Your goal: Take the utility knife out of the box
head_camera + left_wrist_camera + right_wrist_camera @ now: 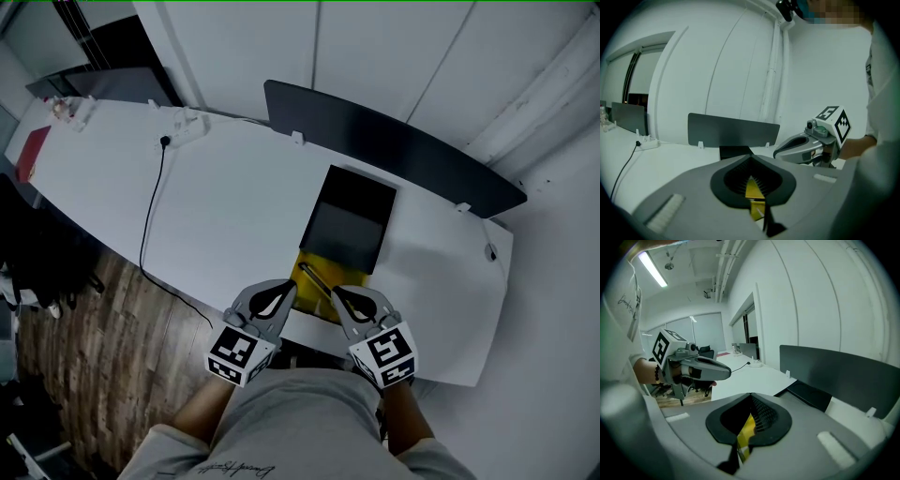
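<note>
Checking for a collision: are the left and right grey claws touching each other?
Apart. The head view shows the left grey claw and the right grey claw separated by a strip of yellow box lining.

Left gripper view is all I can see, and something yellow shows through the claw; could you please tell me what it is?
Observer: The head view shows it is the yellow inside of the box, laid open at the near end; the rest of the box is black.
Operator: Thank you. Is the knife in sight?
Observer: Yes, the knife lies slantwise in that open yellow part.
Operator: And is the right claw open?
Observer: No. The right gripper view shows the right claw shut, with nothing in it.
</note>
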### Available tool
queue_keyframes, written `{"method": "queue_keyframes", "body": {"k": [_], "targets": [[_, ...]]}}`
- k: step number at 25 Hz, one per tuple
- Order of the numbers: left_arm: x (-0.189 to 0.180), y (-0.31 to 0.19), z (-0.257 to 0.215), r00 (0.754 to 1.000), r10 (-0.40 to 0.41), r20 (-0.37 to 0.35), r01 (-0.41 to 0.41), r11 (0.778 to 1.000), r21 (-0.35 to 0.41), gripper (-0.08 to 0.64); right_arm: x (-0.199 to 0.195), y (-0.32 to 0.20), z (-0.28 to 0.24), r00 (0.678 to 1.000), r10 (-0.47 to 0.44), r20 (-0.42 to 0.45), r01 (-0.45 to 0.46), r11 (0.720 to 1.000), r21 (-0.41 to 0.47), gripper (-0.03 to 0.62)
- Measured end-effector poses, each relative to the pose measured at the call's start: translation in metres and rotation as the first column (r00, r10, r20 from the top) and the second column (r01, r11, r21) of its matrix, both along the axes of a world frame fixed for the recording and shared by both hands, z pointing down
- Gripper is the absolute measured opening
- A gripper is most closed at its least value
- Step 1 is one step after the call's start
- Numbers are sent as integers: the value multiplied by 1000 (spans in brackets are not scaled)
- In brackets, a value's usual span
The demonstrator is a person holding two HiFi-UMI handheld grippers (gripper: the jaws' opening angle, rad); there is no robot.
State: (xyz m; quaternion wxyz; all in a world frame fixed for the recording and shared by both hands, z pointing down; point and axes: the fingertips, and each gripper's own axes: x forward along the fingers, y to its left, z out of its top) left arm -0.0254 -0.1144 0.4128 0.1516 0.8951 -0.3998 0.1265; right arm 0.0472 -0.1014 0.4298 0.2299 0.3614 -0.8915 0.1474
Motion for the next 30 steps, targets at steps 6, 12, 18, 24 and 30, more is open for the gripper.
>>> {"method": "queue_keyframes", "body": {"k": [6,12,18,24,30], "targets": [[-1,-4,15,1000,13,-4,-13,999,-29,0,4,-3,14,999,27,-21,-28,999,-24,14],[-3,-4,31,1000,30,-2,-30,998,-58,0,7,-5,27,998,36,-46,-39,997,-59,14],[-2,-5,44,999,45,3,-45,996,-82,0,13,-11,40,997,53,-62,-57,996,-68,14],[1,-10,54,998,69,12,-67,993,-95,0,15,-14,57,995,59,-79,-67,993,-94,14],[0,-12,66,997,80,22,-77,991,-108,0,11,-15,77,994,59,-87,-69,990,-125,14]]}}
